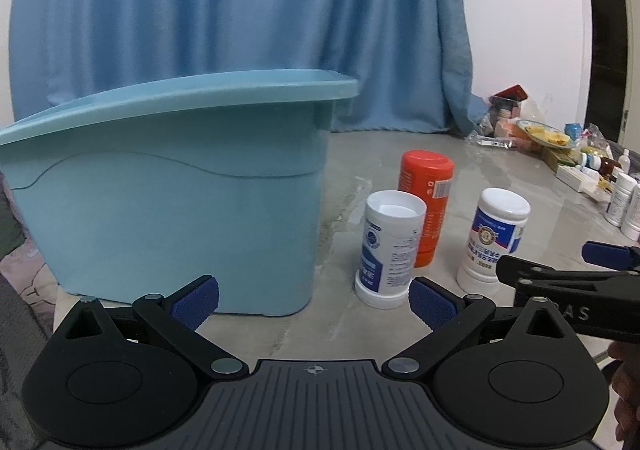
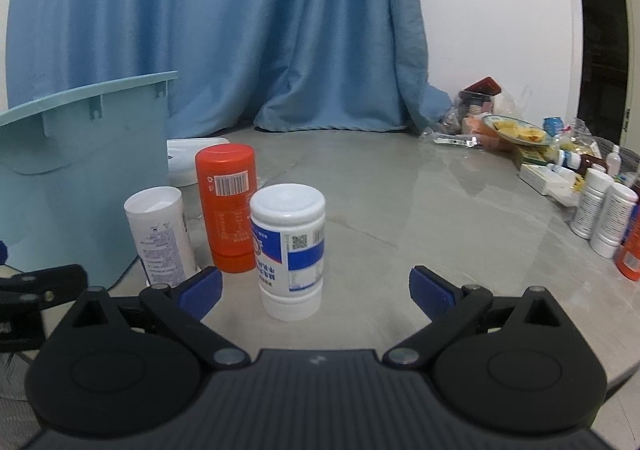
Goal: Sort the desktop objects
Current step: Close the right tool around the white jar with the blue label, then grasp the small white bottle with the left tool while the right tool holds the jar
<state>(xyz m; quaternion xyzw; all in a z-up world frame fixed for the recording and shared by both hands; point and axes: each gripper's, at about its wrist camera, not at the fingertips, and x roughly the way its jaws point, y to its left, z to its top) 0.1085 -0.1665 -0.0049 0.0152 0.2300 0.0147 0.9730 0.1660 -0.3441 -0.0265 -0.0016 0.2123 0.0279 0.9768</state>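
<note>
Three bottles stand upside down on the grey table beside a light blue plastic bin [image 1: 172, 190]. An orange bottle [image 1: 428, 206] stands behind a white bottle with a blue label [image 1: 388, 250]; a second white bottle [image 1: 494, 240] stands to their right. My left gripper [image 1: 314, 300] is open and empty, low over the table in front of the bin and the nearer white bottle. My right gripper [image 2: 314, 290] is open and empty, just in front of the second white bottle [image 2: 290, 250]. The orange bottle [image 2: 228, 206], the other white bottle [image 2: 160, 234] and the bin [image 2: 80, 170] lie to its left.
A blue curtain [image 1: 240, 10] hangs behind the table. A pile of packets, boxes and small bottles [image 2: 560, 166] crowds the table's right edge. A white lid-like object [image 2: 184, 158] lies behind the orange bottle. The right gripper's arm [image 1: 568, 282] shows in the left wrist view.
</note>
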